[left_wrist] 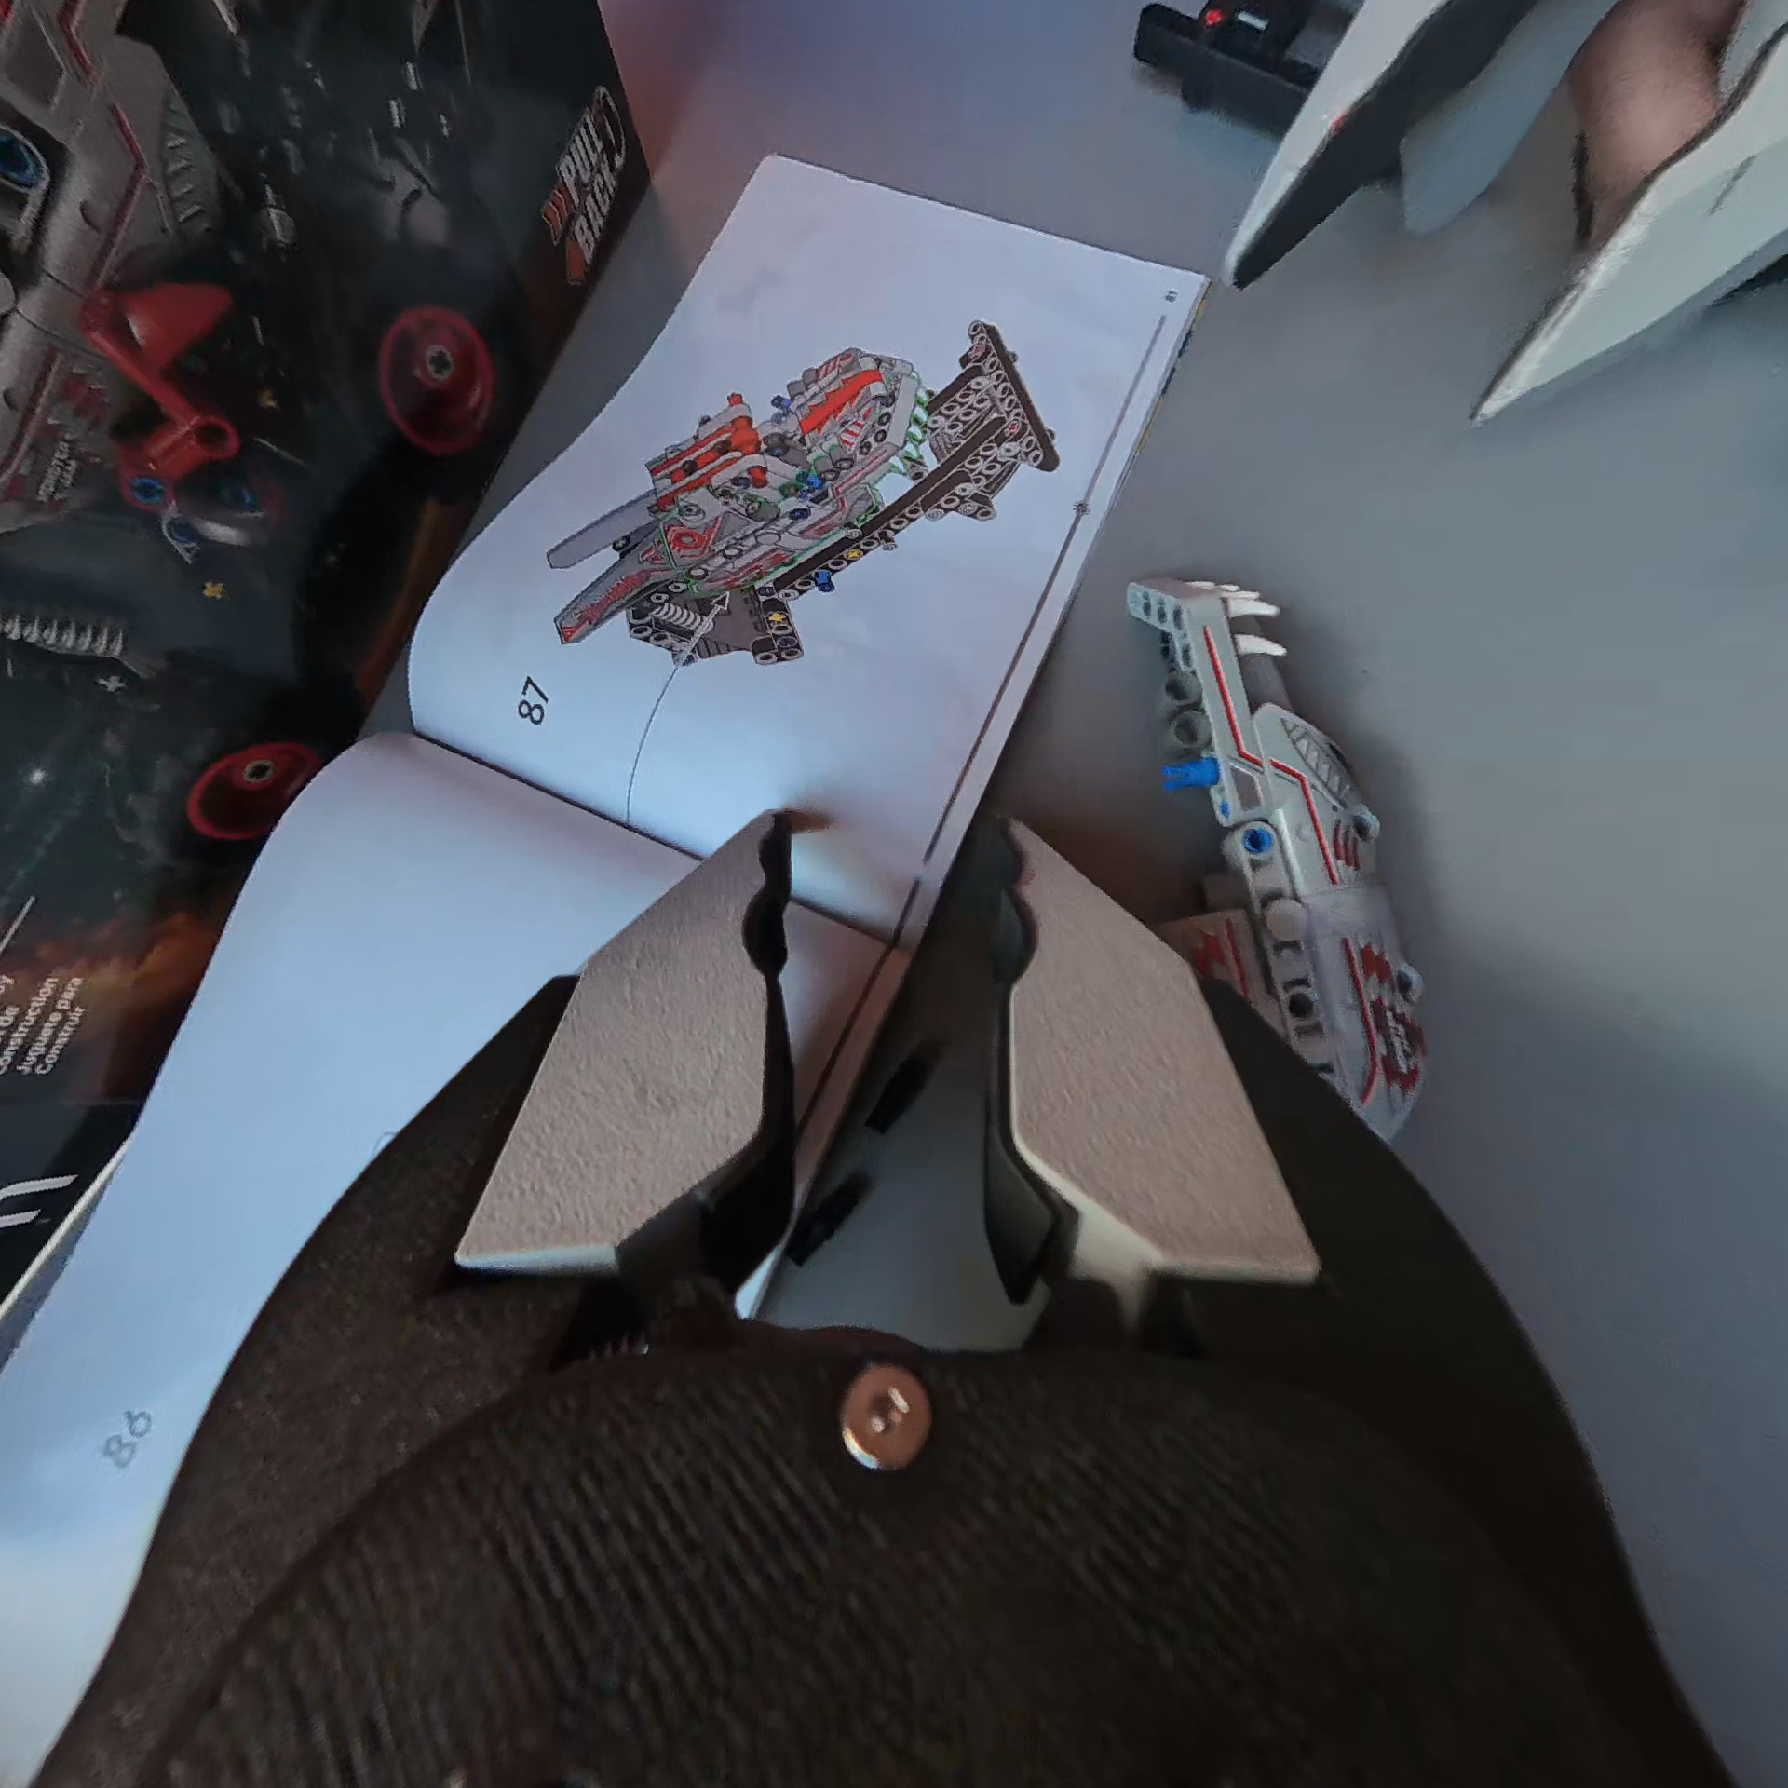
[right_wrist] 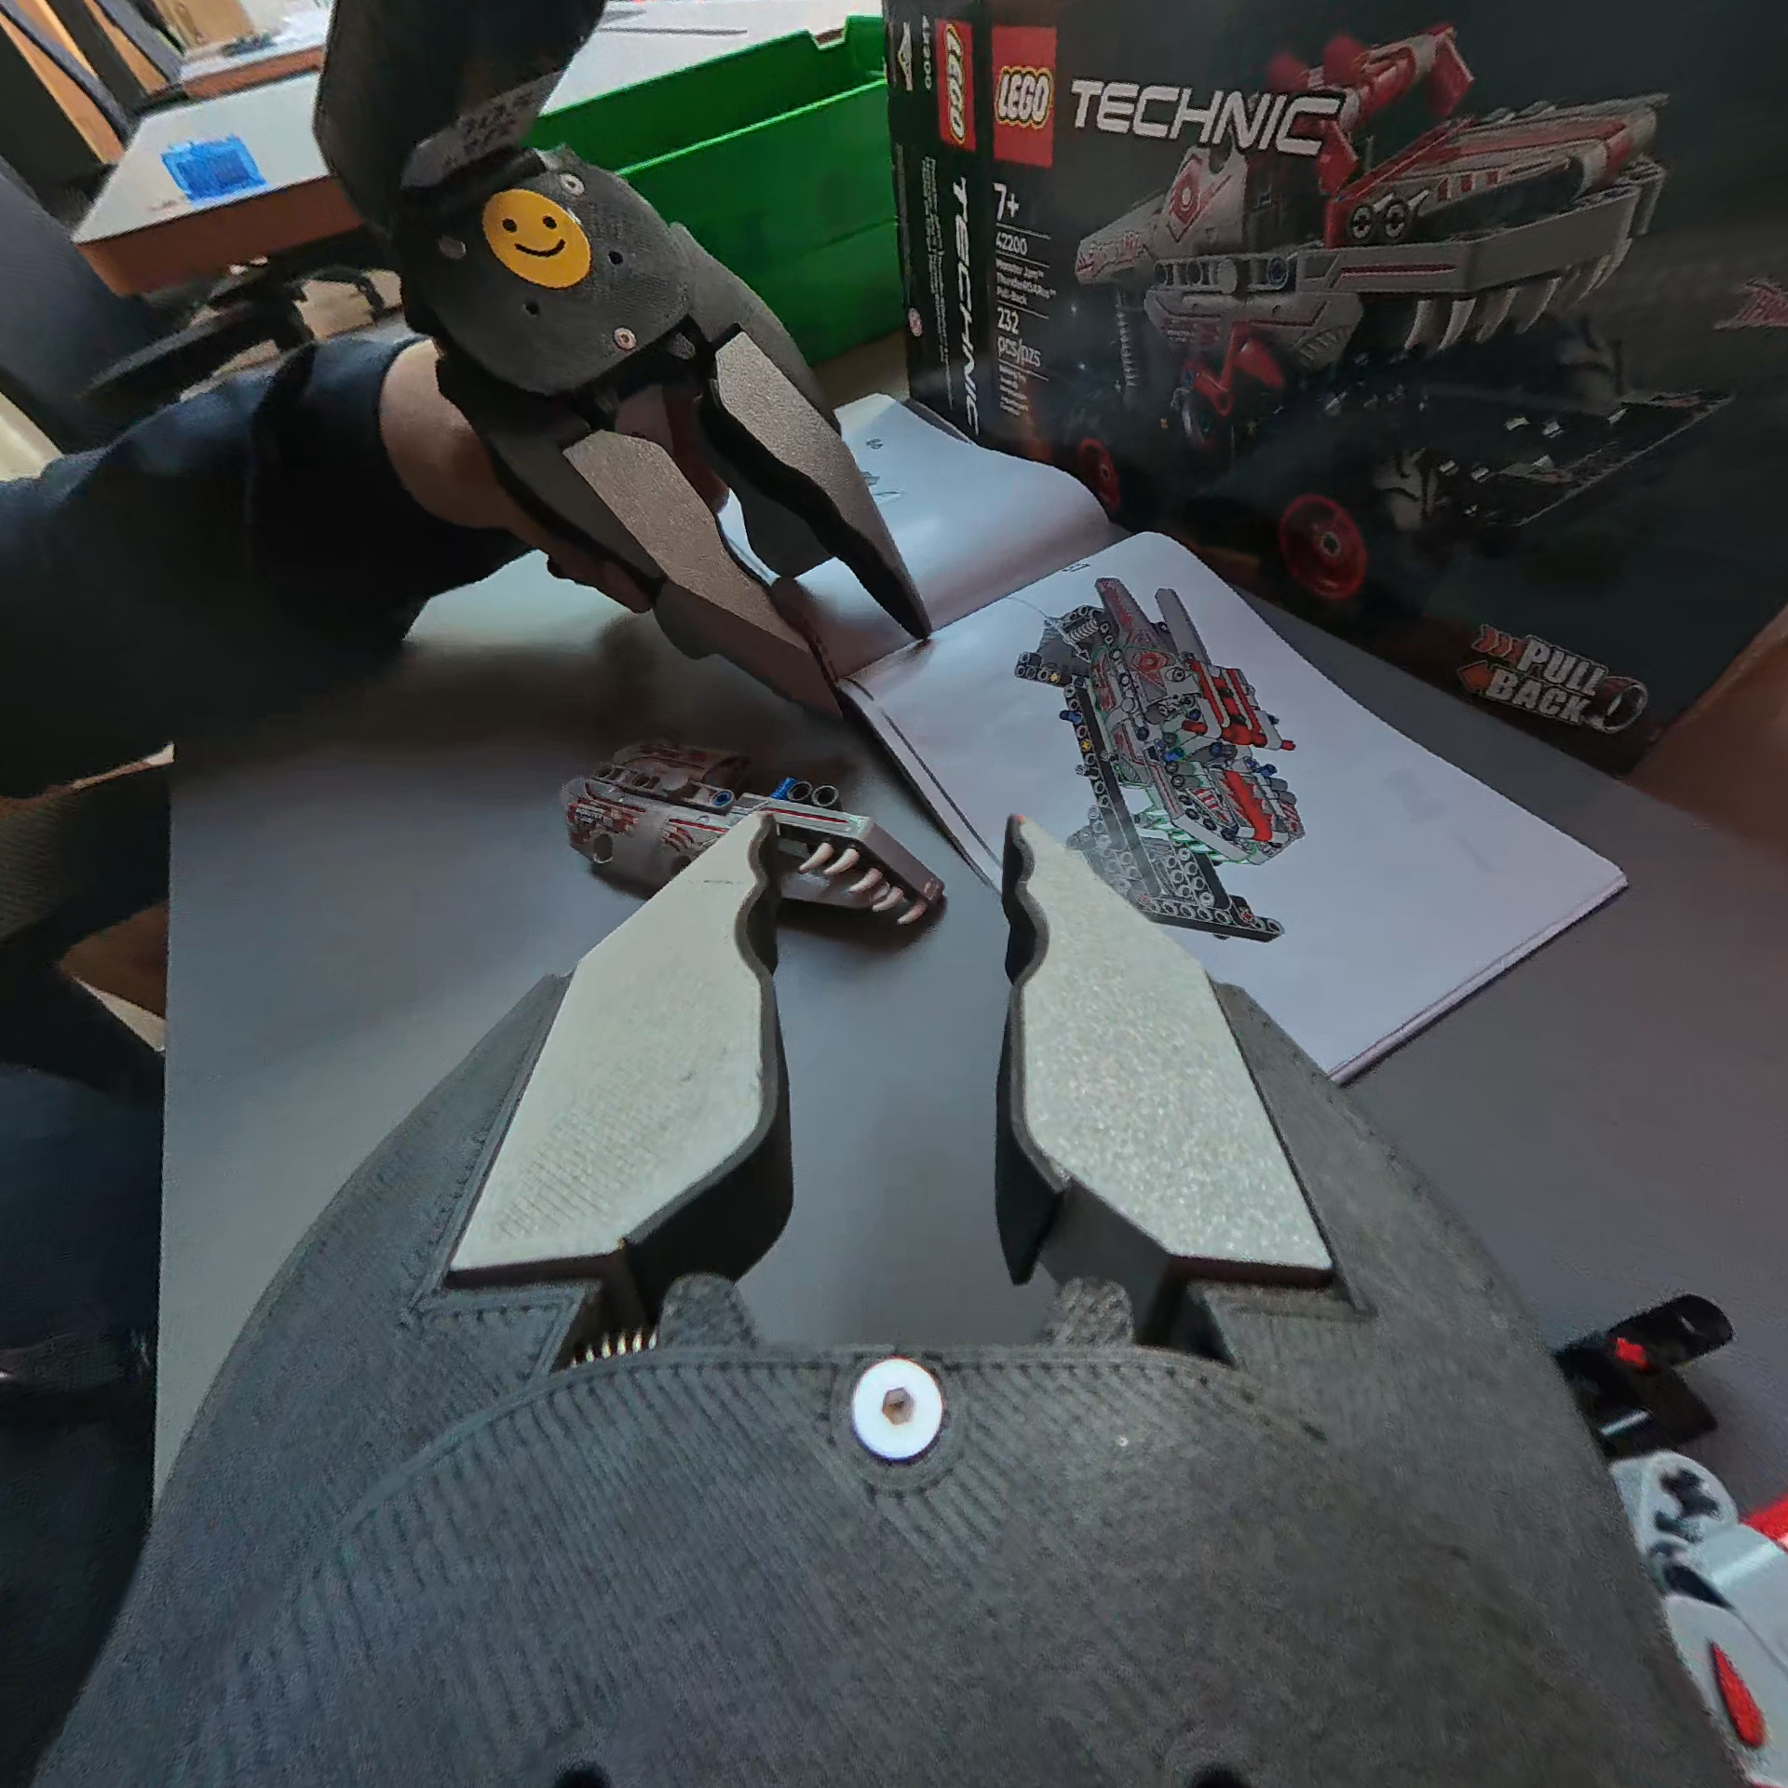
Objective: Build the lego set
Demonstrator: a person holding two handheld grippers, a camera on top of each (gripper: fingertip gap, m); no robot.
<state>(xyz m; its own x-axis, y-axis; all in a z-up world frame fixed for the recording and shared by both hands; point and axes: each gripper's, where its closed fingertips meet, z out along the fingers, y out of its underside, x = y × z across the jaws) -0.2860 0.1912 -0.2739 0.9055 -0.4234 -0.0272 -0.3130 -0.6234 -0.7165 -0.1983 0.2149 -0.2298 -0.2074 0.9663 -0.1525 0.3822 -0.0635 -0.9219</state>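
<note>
The left gripper (left_wrist: pixel 885 837) is seen with its jaws parted and nothing clamped between them; in the right wrist view its fingertips (right_wrist: pixel 909 619) are pressed down at the near edge of the open instruction booklet (left_wrist: pixel 774 464), close to the fold, so the pages appear to be held flat rather than gripped. The right gripper (right_wrist: pixel 885 837) is likewise spread and empty, poised above the grey table (right_wrist: pixel 387 968) with the grey, red-striped toothed side assembly (right_wrist: pixel 697 813) just beyond its left finger. That assembly lies flat on the table just to the right of the booklet in the left wrist view, apart from both grippers. The set's box (right_wrist: pixel 1355 339) stands at the far side behind the booklet, a green bin (right_wrist: pixel 735 126) is seen further off, and more built parts are glimpsed at the near right edge of the right wrist view.

The step in hand is judged to be the consulting of the pictured stage before the side assembly is fetched. It would be done well if the booklet were kept pinned lightly, so the page is not creased or dragged, and if the assembly were taken across its long grey beam rather than by the thin teeth, which could be knocked loose. The blue pins should be left uncovered so that they can be lined up with the holes on the main model
</note>
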